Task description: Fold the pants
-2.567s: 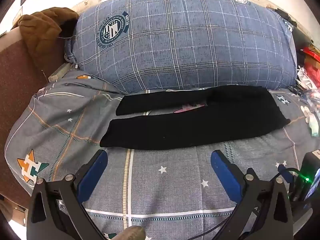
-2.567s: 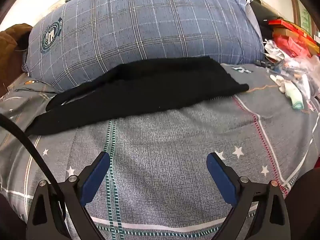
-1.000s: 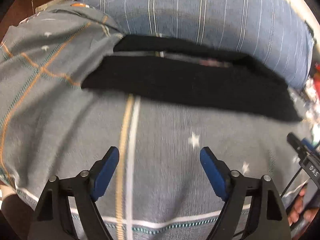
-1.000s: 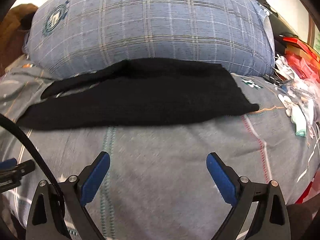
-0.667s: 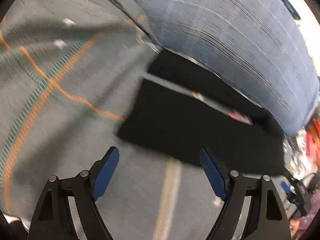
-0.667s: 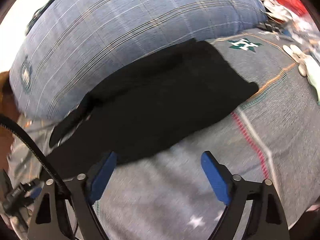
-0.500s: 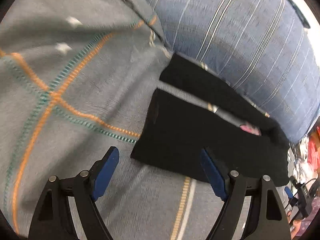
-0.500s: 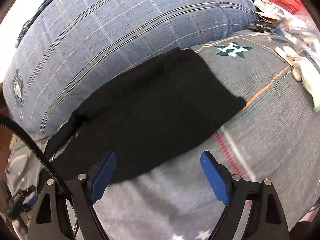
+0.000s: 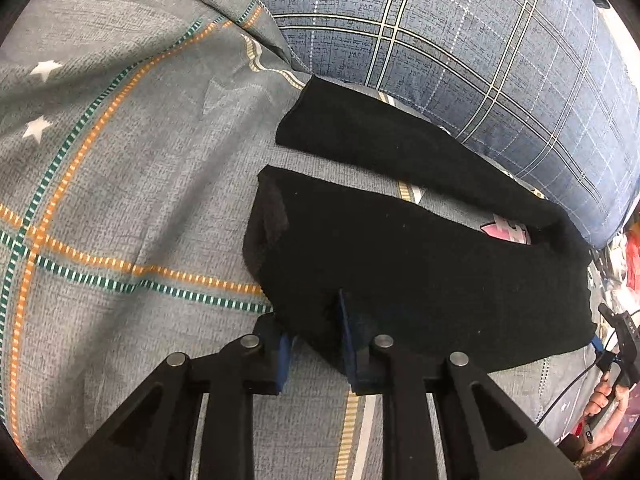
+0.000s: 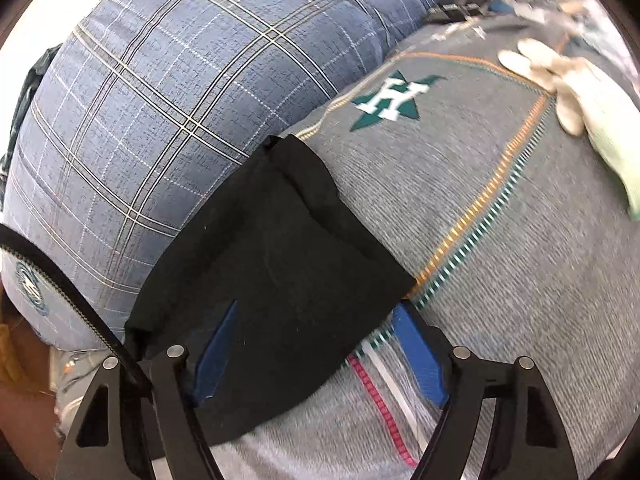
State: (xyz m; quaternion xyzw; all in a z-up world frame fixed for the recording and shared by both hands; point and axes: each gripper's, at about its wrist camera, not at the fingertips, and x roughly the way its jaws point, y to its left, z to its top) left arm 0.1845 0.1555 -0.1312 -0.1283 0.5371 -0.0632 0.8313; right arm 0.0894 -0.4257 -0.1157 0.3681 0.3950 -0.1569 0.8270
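Black pants [image 9: 420, 264] lie flat on the grey bedsheet [image 9: 120, 200], their two legs side by side with a strip of sheet between them. My left gripper [image 9: 316, 346] is closing on the hem corner of the near leg, and the cloth is bunched between its blue pads. In the right wrist view the waist end of the pants [image 10: 280, 248] reaches between the fingers of my right gripper [image 10: 318, 356]. Its jaws are closing but still wide: one pad [image 10: 216, 352] lies over the cloth, the other on the sheet [image 10: 500, 240] beside the corner.
A big blue plaid pillow [image 9: 460, 48] lies right behind the pants, also seen in the right wrist view [image 10: 160, 112]. Pale gloves [image 10: 580, 92] and loose clutter sit at the bed's right side. A hand [image 9: 600, 400] holds the other gripper at the right.
Both grippers moved in from the bare sheet to the pants. The left one went to the leg hems and closed on the near leg. The right one rolled and narrowed around the waist corner.
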